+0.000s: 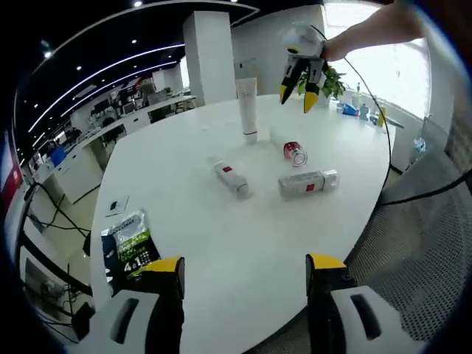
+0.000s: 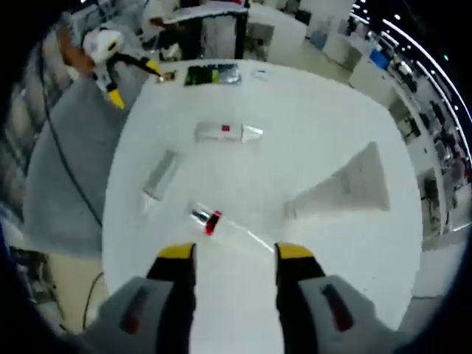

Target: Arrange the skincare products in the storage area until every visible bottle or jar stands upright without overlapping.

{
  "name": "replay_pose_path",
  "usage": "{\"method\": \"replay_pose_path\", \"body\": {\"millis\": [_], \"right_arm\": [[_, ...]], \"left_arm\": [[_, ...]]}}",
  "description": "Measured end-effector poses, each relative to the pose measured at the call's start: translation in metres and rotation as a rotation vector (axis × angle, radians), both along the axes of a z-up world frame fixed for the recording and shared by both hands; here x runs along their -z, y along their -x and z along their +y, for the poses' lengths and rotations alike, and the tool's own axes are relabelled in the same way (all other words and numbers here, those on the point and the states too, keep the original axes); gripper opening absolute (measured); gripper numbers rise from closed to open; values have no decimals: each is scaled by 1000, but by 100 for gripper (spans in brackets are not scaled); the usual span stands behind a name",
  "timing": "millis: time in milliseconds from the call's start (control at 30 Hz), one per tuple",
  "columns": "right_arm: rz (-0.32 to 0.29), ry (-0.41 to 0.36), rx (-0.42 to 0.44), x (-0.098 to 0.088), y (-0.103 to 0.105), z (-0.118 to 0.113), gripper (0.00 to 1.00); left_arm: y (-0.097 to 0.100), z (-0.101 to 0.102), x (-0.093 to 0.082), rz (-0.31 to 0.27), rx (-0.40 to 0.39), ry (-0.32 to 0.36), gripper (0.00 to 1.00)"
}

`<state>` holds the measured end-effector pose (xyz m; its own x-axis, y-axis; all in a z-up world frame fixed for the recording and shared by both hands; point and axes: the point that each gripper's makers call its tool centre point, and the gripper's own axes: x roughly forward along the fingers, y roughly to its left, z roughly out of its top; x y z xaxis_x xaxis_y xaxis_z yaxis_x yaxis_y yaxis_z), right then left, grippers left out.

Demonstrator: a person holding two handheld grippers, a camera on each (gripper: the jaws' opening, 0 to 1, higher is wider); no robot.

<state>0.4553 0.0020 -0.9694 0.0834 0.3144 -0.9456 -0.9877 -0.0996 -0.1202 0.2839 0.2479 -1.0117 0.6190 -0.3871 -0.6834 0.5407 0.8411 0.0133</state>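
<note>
Round white table (image 1: 221,243), four skincare items on it. Tall white tube (image 1: 248,107) upright on its cap near the far side in the left gripper view; same tube seen from above in the right gripper view (image 2: 346,186), just ahead and right of the jaws. Small jar with red label (image 1: 295,153) on its side just right of the tube's base; in the right gripper view (image 2: 206,220) right in front of the yellow tips. White bottle with red label (image 1: 307,182) lying flat, near the jar, apart from it; also (image 2: 226,133). Slim white bottle (image 1: 229,176) lying flat left of that, small red mark on it; also (image 2: 160,174). No items touching or overlapping.

Left gripper (image 1: 245,268) low at the near table edge, jaws wide apart, nothing between them. Also seen from the right gripper view (image 2: 133,80) at the far table edge, yellow tips spread, empty.

Right gripper (image 2: 235,253) above the table, jaws parted, holding nothing, jar just beyond the tips. Seen from the left gripper view (image 1: 299,90) held in a hand (image 1: 306,44) above the far side, tips pointing down, open, empty.

Green-and-black packet (image 1: 130,243) at the near left table edge; also (image 2: 212,74). Small card (image 1: 118,205) beside it. Grey carpet (image 1: 413,251) right of the table.
</note>
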Motion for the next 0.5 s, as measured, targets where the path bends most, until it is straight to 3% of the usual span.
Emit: {"method": "replay_pose_path", "body": {"millis": [67,133,167,233,400,500], "right_arm": [[-16,28,-32,11,6,7,42],[-41,83,-134,23,10,8,42],[-25,125,-165,30,13,6,43],[-37,183,-219,41,5,-1,44],[-92,265,-278,54,-10,-4,42],[-73,282,-317,67,-6,-3,42]], "left_arm": [[0,-1,-2,-22,13,-16,68],[-1,2,-2,-15,-9,-7,68],[-1,3,-1,-11,-13,-2,68],[-2,2,-4,-26,-10,-5,68],[0,2,0,-12,5,-19,68],[-2,5,0,-8,-12,-21,68]]}}
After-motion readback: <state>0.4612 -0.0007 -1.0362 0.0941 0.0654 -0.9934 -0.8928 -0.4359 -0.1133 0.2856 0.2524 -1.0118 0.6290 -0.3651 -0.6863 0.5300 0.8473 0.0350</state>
